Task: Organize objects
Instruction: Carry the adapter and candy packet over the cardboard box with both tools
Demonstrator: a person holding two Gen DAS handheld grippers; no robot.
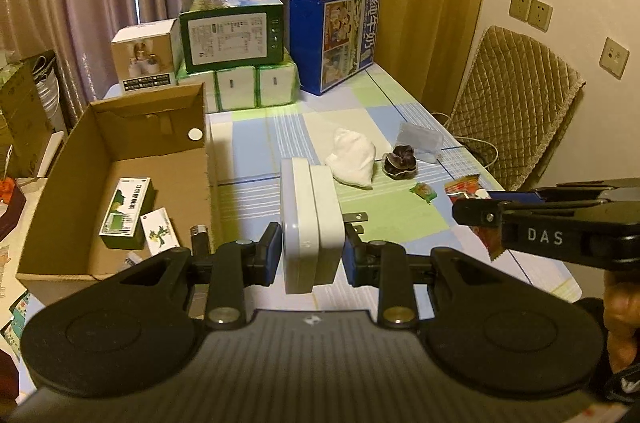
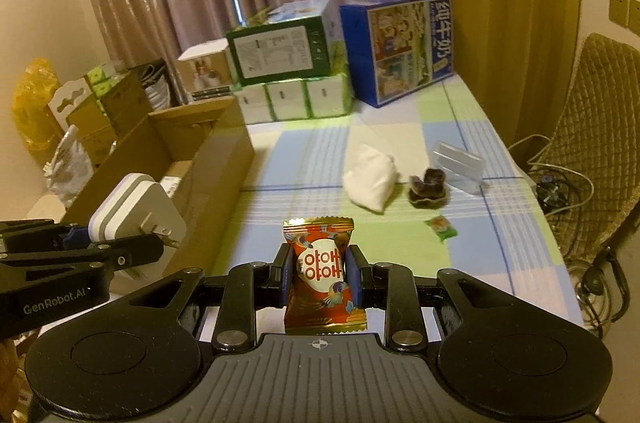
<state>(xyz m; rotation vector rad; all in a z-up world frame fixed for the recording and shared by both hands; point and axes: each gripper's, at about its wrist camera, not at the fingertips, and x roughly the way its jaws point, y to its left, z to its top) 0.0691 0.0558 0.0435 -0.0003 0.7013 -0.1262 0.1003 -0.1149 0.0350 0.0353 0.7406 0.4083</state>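
The cardboard box (image 1: 120, 159) sits open on the left side of the tabletop (image 1: 360, 111). Three things show inside it: a green and white medicine carton (image 1: 126, 211), a smaller white carton with a green plant picture (image 1: 160, 231) just beside it, and a dark lighter (image 1: 199, 237) near the box's right wall.

The left hand-held gripper (image 1: 310, 251) is clamped on a white plug adapter (image 1: 310, 219), held upright above the tabletop just right of the box, its two metal prongs pointing right. The right hand-held gripper (image 2: 318, 273) is closed on one red and gold candy packet (image 2: 319, 273), held upright above the tabletop.

Loose on the checked cloth lie one white pouch (image 1: 354, 159), one dark hair scrunchie (image 1: 400, 161) just beside it, one clear plastic case (image 1: 420, 139) near the scrunchie, and one small green wrapped sweet (image 1: 423, 192).

At the far end stand four packages: a white box (image 1: 146, 59), a green box (image 1: 232, 31) resting on a pack of tissues (image 1: 256, 85), and a blue box (image 1: 332, 39).
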